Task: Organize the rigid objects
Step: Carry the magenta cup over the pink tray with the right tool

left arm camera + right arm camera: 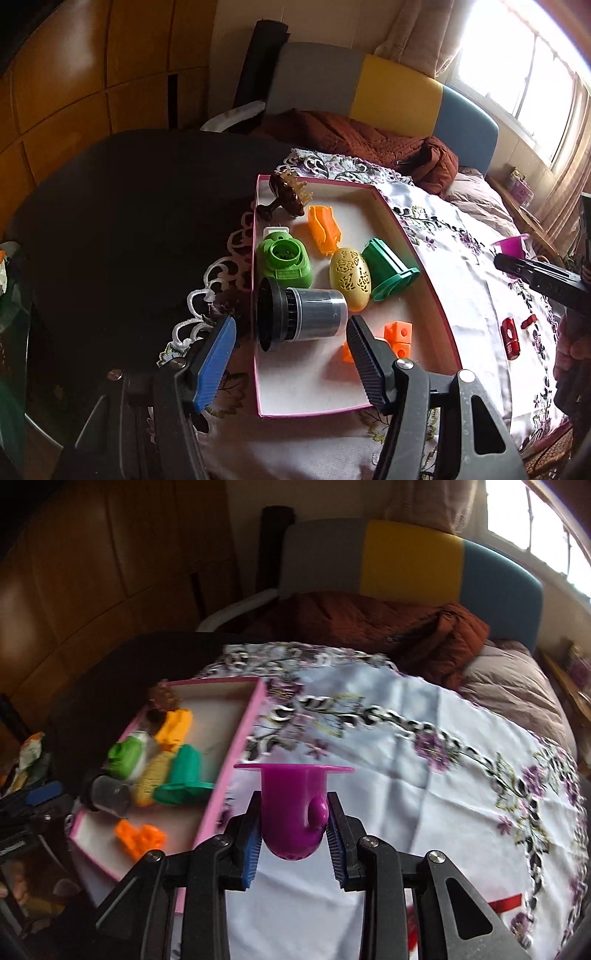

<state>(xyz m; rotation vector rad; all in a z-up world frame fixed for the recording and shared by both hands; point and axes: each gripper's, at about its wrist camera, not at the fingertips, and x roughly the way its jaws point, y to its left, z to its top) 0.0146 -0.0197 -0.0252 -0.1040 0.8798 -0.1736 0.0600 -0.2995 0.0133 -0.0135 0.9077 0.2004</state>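
A pink-rimmed white box [439, 306] on the floral cloth holds a grey and black cylinder [299, 314], a green holder [286, 264], a yellow perforated egg [349, 278], a teal flanged piece [391, 273], orange pieces [324, 229] and a brown comb [286, 195]. My left gripper [291, 362] is open and empty, just in front of the cylinder. My right gripper [293, 834] is shut on a purple flanged cup [291, 808], held above the cloth to the right of the box [236, 749]. The cup also shows in the left wrist view [511, 245].
Two small red objects [511, 338] lie on the cloth to the right of the box. A black surface [129, 206] lies left of the cloth. A brown quilted jacket [369, 144] and a grey, yellow and blue headboard [395, 92] are behind.
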